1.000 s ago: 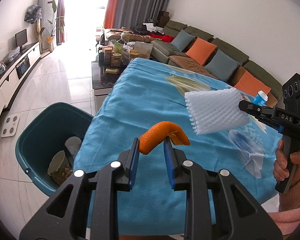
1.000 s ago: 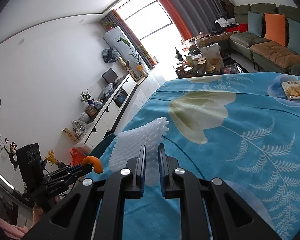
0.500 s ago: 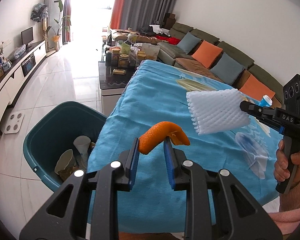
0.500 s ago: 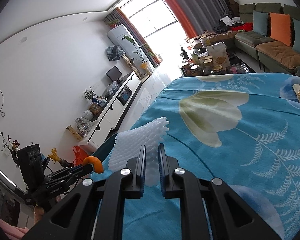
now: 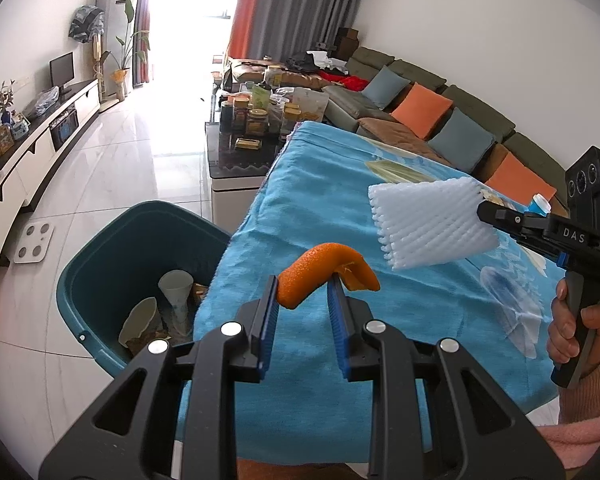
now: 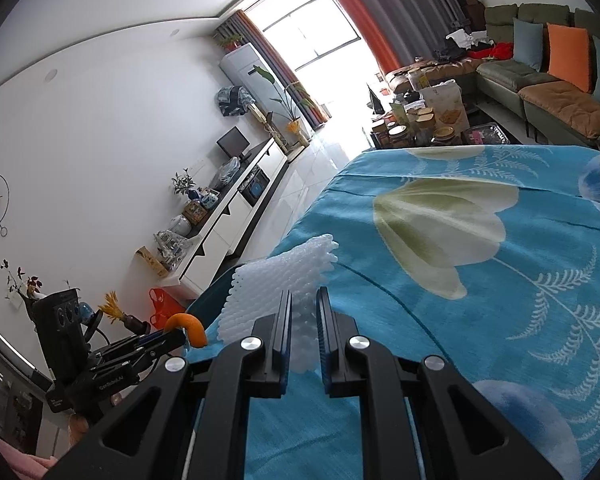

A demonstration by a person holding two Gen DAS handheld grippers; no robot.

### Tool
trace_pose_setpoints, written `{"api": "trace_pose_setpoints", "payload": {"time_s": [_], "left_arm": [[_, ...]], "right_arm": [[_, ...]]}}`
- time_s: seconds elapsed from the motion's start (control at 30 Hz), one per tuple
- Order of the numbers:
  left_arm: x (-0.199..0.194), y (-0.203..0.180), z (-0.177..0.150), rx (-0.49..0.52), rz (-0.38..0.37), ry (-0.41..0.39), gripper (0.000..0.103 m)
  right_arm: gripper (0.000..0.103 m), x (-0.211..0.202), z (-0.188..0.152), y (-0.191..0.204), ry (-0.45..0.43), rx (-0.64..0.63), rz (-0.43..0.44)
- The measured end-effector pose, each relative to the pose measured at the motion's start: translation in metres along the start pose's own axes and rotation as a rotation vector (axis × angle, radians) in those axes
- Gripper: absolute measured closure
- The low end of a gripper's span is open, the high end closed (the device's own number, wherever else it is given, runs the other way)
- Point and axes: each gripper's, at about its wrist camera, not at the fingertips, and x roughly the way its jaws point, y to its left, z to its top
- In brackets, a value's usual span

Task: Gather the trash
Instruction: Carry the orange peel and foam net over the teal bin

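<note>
My left gripper [image 5: 302,294] is shut on a curved piece of orange peel [image 5: 324,268], held over the left edge of the blue-clothed table [image 5: 340,184]. To its left on the floor stands a teal bin [image 5: 112,240] with a paper cup [image 5: 176,286] and other scraps inside. My right gripper [image 6: 303,312] is shut on a white foam fruit net [image 6: 276,280], which shows in the left wrist view as a ribbed white sheet [image 5: 428,224] hanging above the table. The right gripper [image 5: 488,210] comes in from the right there, in a person's hand [image 5: 576,328]. The left gripper [image 6: 180,334] with the peel [image 6: 188,326] sits at lower left in the right wrist view.
A coffee table [image 5: 236,156] crowded with jars stands beyond the blue table. A long sofa [image 5: 440,120] with orange and blue cushions runs along the right wall. A white TV cabinet [image 5: 32,156] lines the left wall, and a white scale [image 5: 34,238] lies on the floor.
Both grippers have drifted left toward the table's edge; the bin now shows more of its inside. The grips on the peel and the foam net are unchanged.
</note>
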Motion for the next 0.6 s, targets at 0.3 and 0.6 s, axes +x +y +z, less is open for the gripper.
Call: {"api": "trace_pose_setpoints", "payload": {"time_s": [0.3, 0.6], "left_arm": [[-0.002, 0.006, 0.0, -0.008, 0.011, -0.001, 0.078], [-0.006, 0.013, 0.002, -0.013, 0.024, -0.009, 0.078]], "right_arm": [[0.092, 0.009, 0.002, 0.004, 0.008, -0.003, 0.007], [0.092, 0.016, 0.003, 0.009, 0.016, -0.01, 0.019]]}}
